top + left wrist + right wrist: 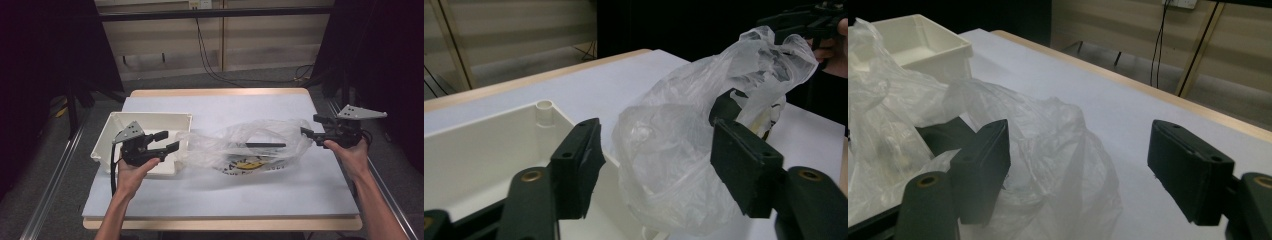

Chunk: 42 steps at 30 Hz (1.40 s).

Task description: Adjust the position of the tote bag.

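A clear plastic bag (245,145) lies crumpled across the middle of the white table top (240,195). It has a yellow print (247,164) and a thin black stick-like thing (265,145) inside. My left gripper (167,140) hovers at the bag's left end, over the right rim of a white box (150,116). Its jaws stand open, and the bag (674,150) bulges just beyond them, untouched by the pads. My right gripper (308,125) is open at the bag's right end. In the right gripper view the bag's loose film (1038,150) lies below its open jaws.
The white box (484,150) is a shallow open tray at the table's left side, seen far off as the box (923,35) in the right gripper view. The table's wooden edge (220,92) runs along the back. Cables (210,65) hang by the wall behind.
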Available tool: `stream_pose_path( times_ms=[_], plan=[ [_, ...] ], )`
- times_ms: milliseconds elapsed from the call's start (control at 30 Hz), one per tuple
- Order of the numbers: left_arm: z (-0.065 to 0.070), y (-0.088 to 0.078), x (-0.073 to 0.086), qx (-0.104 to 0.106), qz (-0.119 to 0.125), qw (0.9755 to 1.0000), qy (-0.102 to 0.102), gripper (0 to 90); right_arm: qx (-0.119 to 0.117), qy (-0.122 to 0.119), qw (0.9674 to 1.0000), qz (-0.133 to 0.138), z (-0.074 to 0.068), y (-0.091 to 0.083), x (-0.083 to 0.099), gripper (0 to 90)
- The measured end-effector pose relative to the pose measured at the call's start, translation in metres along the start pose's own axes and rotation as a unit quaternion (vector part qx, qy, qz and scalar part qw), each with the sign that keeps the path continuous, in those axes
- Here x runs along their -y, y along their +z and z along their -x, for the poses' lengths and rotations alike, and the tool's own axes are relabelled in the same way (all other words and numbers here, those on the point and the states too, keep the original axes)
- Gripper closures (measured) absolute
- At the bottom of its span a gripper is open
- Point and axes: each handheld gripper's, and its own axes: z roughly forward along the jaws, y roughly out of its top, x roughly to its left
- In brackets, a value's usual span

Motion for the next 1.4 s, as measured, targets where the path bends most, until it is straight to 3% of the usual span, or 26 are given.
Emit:
stream_pose_path(
  times_ms=[233,267,333,500,533,667,700,733,767,800,867,900,1000,1033,1067,1100,1133,1167,1200,1233,1267,1300,1367,1400],
  plan=[
    [0.003,0.000,-0.012,0.003,0.003,0.9999,0.011,52.2,-0.002,-0.001,0.9996,0.028,-0.004,-0.010,-0.017,21.1],
    [0.005,0.002,-0.013,0.005,0.000,0.9999,0.014,58.0,-0.002,-0.004,0.9996,0.028,-0.005,-0.011,-0.019,23.3],
    [0.010,0.008,-0.015,0.009,-0.013,0.9995,0.027,65.4,-0.010,-0.009,0.9997,0.021,-0.008,-0.010,-0.021,31.2],
    [0.026,0.030,-0.021,0.056,-0.038,0.9963,0.053,81.6,-0.049,-0.030,0.9983,-0.012,-0.024,0.002,-0.016,57.5],
    [0.028,0.034,-0.022,0.056,-0.045,0.9959,0.055,84.3,-0.058,-0.034,0.9976,-0.018,-0.028,0.007,-0.014,62.1],
    [0.038,0.060,-0.029,0.075,-0.074,0.9922,0.066,89.0,-0.083,-0.051,0.9941,-0.047,-0.039,0.021,-0.014,76.6],
    [0.041,0.069,-0.032,0.082,-0.087,0.9901,0.073,89.4,-0.089,-0.056,0.9932,-0.051,-0.041,0.024,-0.015,79.5],
    [0.041,0.069,-0.032,0.082,-0.087,0.9901,0.073,90.0,-0.096,-0.062,0.9916,-0.060,-0.044,0.027,-0.017,82.7],
    [0.046,0.082,-0.038,0.092,-0.112,0.9855,0.087,90.0,-0.097,-0.066,0.9910,-0.065,-0.046,0.029,-0.018,84.9],
    [0.048,0.086,-0.040,0.094,-0.118,0.9844,0.090,90.0,-0.101,-0.071,0.9897,-0.073,-0.048,0.033,-0.019,87.5],
    [0.055,0.099,-0.045,0.107,-0.141,0.9780,0.109,90.0,-0.109,-0.077,0.9873,-0.087,-0.050,0.038,-0.019,90.0],
    [0.056,0.103,-0.046,0.109,-0.148,0.9767,0.110,90.0,-0.111,-0.080,0.9855,-0.100,-0.051,0.042,-0.019,90.0],
    [0.058,0.121,-0.046,0.110,-0.184,0.9690,0.123,90.0,-0.118,-0.092,0.9803,-0.130,-0.054,0.051,-0.017,90.0],
    [0.058,0.121,-0.046,0.110,-0.184,0.9690,0.123,90.0,-0.118,-0.092,0.9803,-0.130,-0.054,0.051,-0.017,90.0],
    [0.058,0.128,-0.045,0.116,-0.197,0.9661,0.120,90.0,-0.122,-0.099,0.9767,-0.147,-0.055,0.059,-0.017,90.0],
    [0.057,0.133,-0.045,0.118,-0.206,0.9639,0.121,90.0,-0.123,-0.101,0.9756,-0.152,-0.056,0.061,-0.017,90.0],
    [0.057,0.144,-0.044,0.118,-0.228,0.9585,0.124,90.0,-0.124,-0.105,0.9744,-0.156,-0.056,0.065,-0.017,90.0],
    [0.057,0.144,-0.044,0.118,-0.228,0.9585,0.124,90.0,-0.124,-0.105,0.9744,-0.156,-0.056,0.065,-0.017,90.0],
    [0.058,0.151,-0.043,0.117,-0.240,0.9553,0.127,90.0,-0.125,-0.106,0.9733,-0.161,-0.057,0.068,-0.018,90.0],
    [0.058,0.155,-0.042,0.118,-0.244,0.9543,0.126,90.0,-0.126,-0.112,0.9713,-0.168,-0.058,0.073,-0.017,90.0],
    [0.059,0.159,-0.041,0.122,-0.243,0.9547,0.122,90.0,-0.124,-0.114,0.9706,-0.172,-0.058,0.076,-0.017,90.0],
    [0.061,0.165,-0.040,0.125,-0.249,0.9521,0.127,90.0,-0.123,-0.117,0.9681,-0.185,-0.059,0.084,-0.014,90.0],
    [0.063,0.167,-0.039,0.126,-0.252,0.9513,0.124,90.0,-0.124,-0.117,0.9671,-0.189,-0.060,0.086,-0.013,90.0],
    [0.069,0.172,-0.037,0.129,-0.256,0.9471,0.144,90.0,-0.127,-0.120,0.9643,-0.199,-0.062,0.090,-0.010,90.0]
  ],
)
